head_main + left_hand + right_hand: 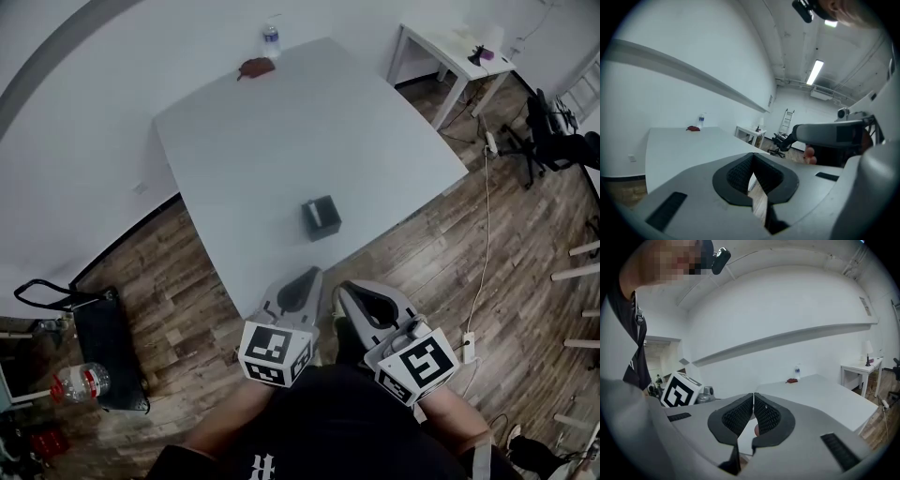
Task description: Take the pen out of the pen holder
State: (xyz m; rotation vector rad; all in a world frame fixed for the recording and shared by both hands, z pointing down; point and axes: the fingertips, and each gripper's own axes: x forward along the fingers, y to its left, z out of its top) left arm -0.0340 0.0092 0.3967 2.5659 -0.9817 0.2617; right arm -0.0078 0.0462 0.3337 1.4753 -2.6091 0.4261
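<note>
Jaws pressed together with nothing between them, on left gripper (752, 158) and right gripper (753, 396).
Both held at near edge of white square worktop (244, 141); black square pen holder (321, 218) upright on worktop ahead, well apart from both; pen not discernible.

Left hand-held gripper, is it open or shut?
Shut. On the left hand-held gripper, the black pads touch at their tips, nothing between them.
</note>
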